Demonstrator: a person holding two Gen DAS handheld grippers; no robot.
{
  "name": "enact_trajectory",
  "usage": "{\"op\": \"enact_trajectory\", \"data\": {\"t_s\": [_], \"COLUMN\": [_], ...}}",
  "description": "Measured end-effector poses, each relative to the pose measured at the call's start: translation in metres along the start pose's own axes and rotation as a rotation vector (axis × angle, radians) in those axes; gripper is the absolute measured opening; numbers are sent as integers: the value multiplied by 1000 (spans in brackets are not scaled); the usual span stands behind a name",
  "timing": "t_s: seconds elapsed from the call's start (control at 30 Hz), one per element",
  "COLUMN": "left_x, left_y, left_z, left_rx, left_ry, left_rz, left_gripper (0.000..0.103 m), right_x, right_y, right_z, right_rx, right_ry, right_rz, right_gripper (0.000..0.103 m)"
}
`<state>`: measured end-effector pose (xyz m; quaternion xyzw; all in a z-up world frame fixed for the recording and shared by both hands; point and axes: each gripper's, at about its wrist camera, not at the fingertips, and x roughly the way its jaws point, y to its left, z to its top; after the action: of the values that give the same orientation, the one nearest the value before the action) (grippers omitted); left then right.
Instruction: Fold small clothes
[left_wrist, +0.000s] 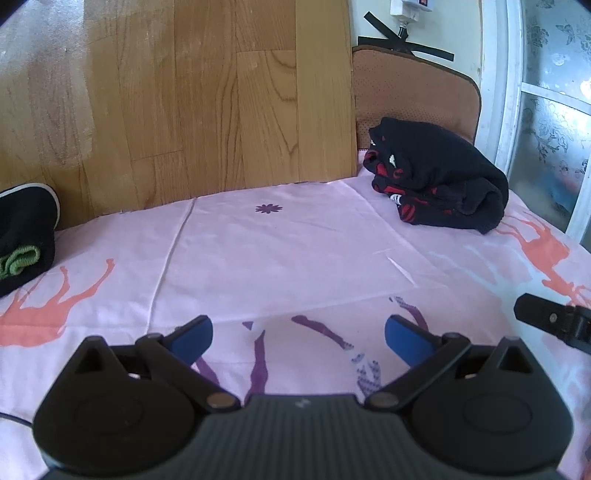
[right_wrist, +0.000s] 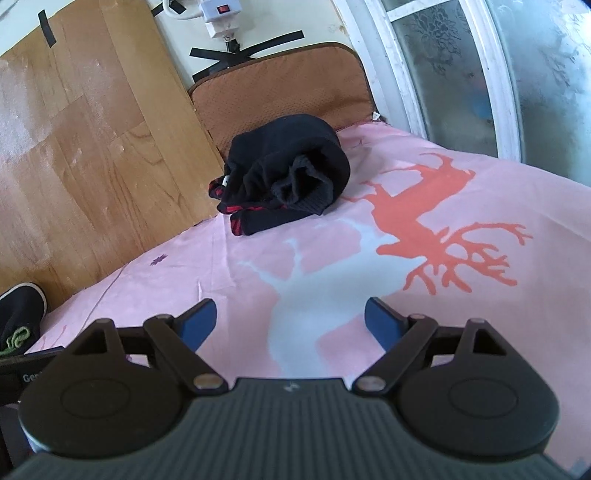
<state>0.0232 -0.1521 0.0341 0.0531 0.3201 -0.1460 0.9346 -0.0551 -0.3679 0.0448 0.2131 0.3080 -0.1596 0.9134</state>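
Observation:
A crumpled black garment with red trim (left_wrist: 439, 181) lies at the far right of the pink sheet (left_wrist: 288, 251), against a brown cushion; it also shows in the right wrist view (right_wrist: 284, 173). A second dark garment with a green edge (left_wrist: 26, 236) lies at the far left, also in the right wrist view (right_wrist: 20, 314). My left gripper (left_wrist: 299, 338) is open and empty, low over the sheet's near part. My right gripper (right_wrist: 290, 321) is open and empty over the sheet, well short of the black garment. Part of the right gripper (left_wrist: 554, 321) shows at the left wrist view's right edge.
A wooden panel (left_wrist: 207, 103) stands behind the bed. A brown cushion (right_wrist: 280, 88) leans on the wall behind the black garment. A frosted window with a white frame (right_wrist: 480, 74) runs along the right. A power strip (right_wrist: 221, 18) hangs on the wall.

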Motion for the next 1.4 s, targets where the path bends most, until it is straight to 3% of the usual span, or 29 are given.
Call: {"op": "enact_trajectory", "data": {"t_s": [0.47,1.4], "left_x": [5,-4], "left_y": [3,1], "left_z": [0,4], "left_rx": [-10,53], "left_ry": [33,-28], "left_rz": [30,133], "left_gripper": [103,103], "right_x": [-2,-3], "right_y": [-2,-2], "right_z": [1,1], "right_rx": [19,23], "right_ry": [-4,-5], "right_rz": [19,20], "right_gripper": [90,90]}}
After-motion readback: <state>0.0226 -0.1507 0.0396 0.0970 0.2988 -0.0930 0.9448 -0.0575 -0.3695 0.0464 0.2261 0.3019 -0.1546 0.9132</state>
